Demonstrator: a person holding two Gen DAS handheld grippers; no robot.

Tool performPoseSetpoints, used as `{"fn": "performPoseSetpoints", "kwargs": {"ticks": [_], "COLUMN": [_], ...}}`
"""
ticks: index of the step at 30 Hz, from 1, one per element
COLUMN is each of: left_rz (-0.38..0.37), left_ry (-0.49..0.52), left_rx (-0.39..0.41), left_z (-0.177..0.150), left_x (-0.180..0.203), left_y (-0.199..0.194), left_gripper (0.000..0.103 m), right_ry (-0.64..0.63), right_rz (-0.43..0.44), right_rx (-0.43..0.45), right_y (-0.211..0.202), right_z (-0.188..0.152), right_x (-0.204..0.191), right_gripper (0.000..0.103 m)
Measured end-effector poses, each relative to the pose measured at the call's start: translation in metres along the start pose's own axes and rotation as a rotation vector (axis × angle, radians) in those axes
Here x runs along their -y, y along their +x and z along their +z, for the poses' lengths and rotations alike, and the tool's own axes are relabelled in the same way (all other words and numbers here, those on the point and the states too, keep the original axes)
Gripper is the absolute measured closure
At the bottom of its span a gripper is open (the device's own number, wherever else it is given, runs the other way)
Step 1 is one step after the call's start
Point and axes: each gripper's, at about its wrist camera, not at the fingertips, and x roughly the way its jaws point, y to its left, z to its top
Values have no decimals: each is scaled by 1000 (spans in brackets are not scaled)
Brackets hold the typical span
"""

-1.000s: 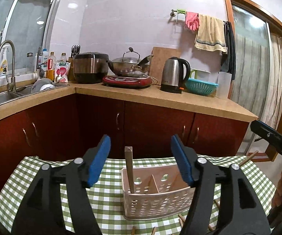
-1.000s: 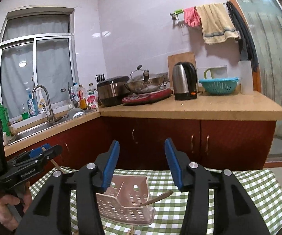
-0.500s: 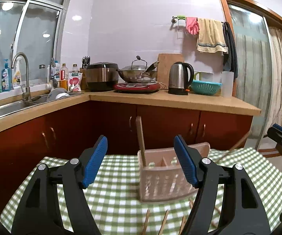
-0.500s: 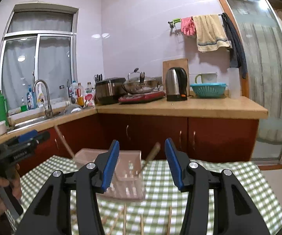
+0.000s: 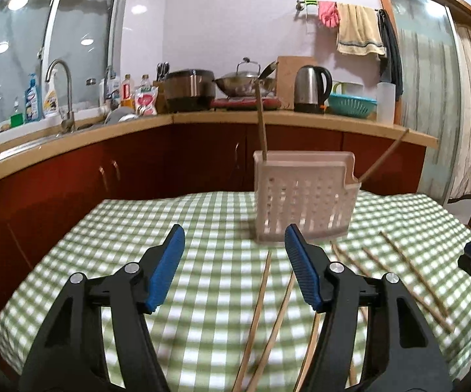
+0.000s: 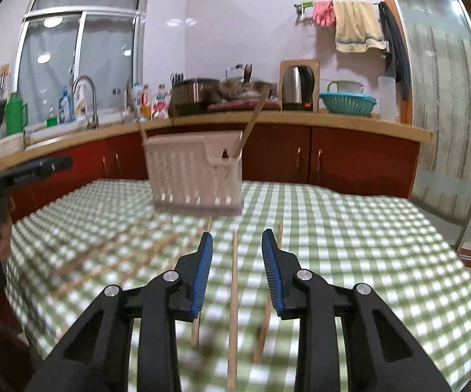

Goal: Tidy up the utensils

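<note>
Wooden chopsticks (image 6: pixel 234 294), perforated plastic basket (image 5: pixel 304 205), checked cloth (image 5: pixel 203 261)

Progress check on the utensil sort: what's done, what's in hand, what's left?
Done: two chopsticks stand in the holder. In hand: nothing yet; right gripper is closing astride one loose chopstick, pads not touching it, and left gripper is open and empty. Left: several chopsticks lie on the tablecloth.

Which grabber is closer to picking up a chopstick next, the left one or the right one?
Probably the right gripper. One chopstick on the checked cloth lies straight between its closing jaws, not yet pinched. The left gripper stands wider, and the chopsticks near it lie off-centre.
</note>
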Motion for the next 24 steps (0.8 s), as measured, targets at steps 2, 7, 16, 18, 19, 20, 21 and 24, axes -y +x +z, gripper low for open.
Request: {"fn": "performPoseSetpoints", "kwargs": {"ticks": [2,7,16,18,19,20,21,24], "left_rz": [6,26,34,31,30,27,23,9], "left_ry": [-7,2,14,13,14,15,19,33], "left_rx": [-17,-63,-107,-117,-119,-121,-123,-132], "left_z": [-11,-35,-60,-63,-64,-66,-68,-71], "left_x": [-2,-4,-4,-4,-3,-3,-2,1], "left_y": [-4,-13,-24,-24,-24,-25,-25,-25], "left_gripper": [42,43,46,46,47,47,47,50], "right_ry": [8,-1,-8,2,-1,-9,-9,-3], "right_rz": [15,43,24,28,27,20,21,19], "right_rx": [-20,-60,-163,-166,-167,-168,-166,-160], "right_y": [-1,-2,5,5,5,5,6,8], "right_z": [-10,-31,-66,-70,-70,-69,-68,-64], "right_x": [-1,-6,-2,-1,-1,-2,-2,-2], "right_gripper": [74,79,89,93,95,95,95,96]}}
